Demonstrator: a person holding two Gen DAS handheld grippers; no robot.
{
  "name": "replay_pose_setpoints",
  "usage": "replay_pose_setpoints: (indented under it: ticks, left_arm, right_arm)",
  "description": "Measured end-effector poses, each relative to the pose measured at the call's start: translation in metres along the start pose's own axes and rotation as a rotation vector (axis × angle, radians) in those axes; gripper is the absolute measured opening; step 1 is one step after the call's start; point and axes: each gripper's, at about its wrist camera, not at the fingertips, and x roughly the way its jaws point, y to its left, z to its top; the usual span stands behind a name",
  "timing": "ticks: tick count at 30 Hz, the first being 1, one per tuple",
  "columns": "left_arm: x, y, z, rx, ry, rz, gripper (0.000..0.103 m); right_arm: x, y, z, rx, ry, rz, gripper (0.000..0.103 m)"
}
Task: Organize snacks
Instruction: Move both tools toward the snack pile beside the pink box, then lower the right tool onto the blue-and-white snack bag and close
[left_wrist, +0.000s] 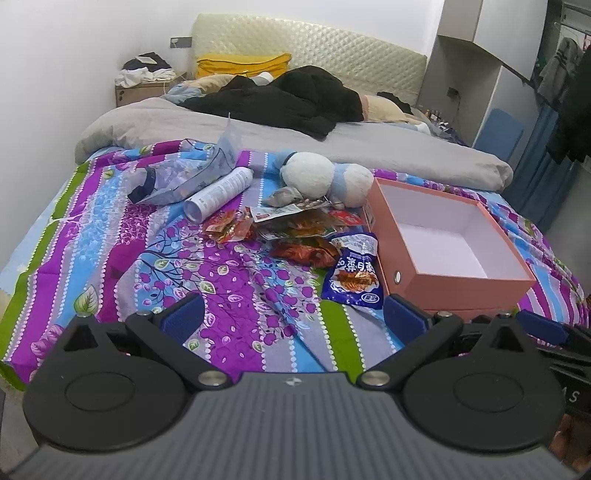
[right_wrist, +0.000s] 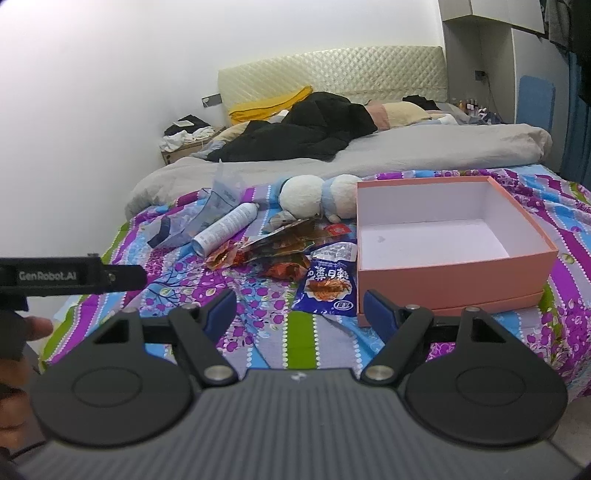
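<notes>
Snacks (left_wrist: 295, 229) are seen heaped on the bed (left_wrist: 229, 280), on its purple flowered sheet, just left of the box (left_wrist: 458, 284). Red and orange wrappers make up most of the heap. One blue packet (left_wrist: 352, 273) is laid at the near edge of the heap, its side touching or nearly touching the box's left wall. The box is pink outside, white inside, and is shown open at the top with nothing in it.

Behind the heap a plush toy (left_wrist: 325, 179) is found lying against the box's far left corner. A white can (left_wrist: 219, 194) is laid on its side to the left of the snacks, and a clear bag (left_wrist: 184, 173) is crumpled beyond it. A grey duvet (left_wrist: 258, 129) is bunched across the middle of the bed, with black clothes (left_wrist: 295, 96) piled on it near the headboard.

The left gripper (left_wrist: 293, 317) is held low over the sheet, fingers (left_wrist: 183, 317) spread wide, nothing between them. The right gripper (right_wrist: 299, 308) is held just short of the blue packet, fingers (right_wrist: 221, 308) parted and gripping nothing. The packet is seen ahead of the gap, untouched. A hand (right_wrist: 35, 328) is glimpsed at the left edge of the right view.
</notes>
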Motion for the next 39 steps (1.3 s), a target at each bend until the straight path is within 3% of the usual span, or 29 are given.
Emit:
replay_pose_setpoints:
  ticks: [15, 25, 35, 39]
  left_arm:
    - [0.031, 0.018, -0.03, -0.034, 0.025, -0.035, 0.103]
    - [0.058, 0.028, -0.027, -0.033, 0.02, -0.05, 0.103]
    - [0.106, 0.028, -0.019, 0.002, 0.065, -0.058, 0.103]
    - [0.13, 0.03, -0.015, 0.028, 0.066, -0.071, 0.1]
  right_arm:
    - [0.016, -0.002, -0.02, 0.013, 0.048, -0.044, 0.078]
    - [0.042, 0.004, -0.017, 0.038, 0.062, -0.03, 0.078]
    - [0.077, 0.012, -0.002, 0.002, 0.061, -0.036, 0.077]
    - [0.097, 0.013, 0.002, -0.001, 0.084, -0.034, 0.071]
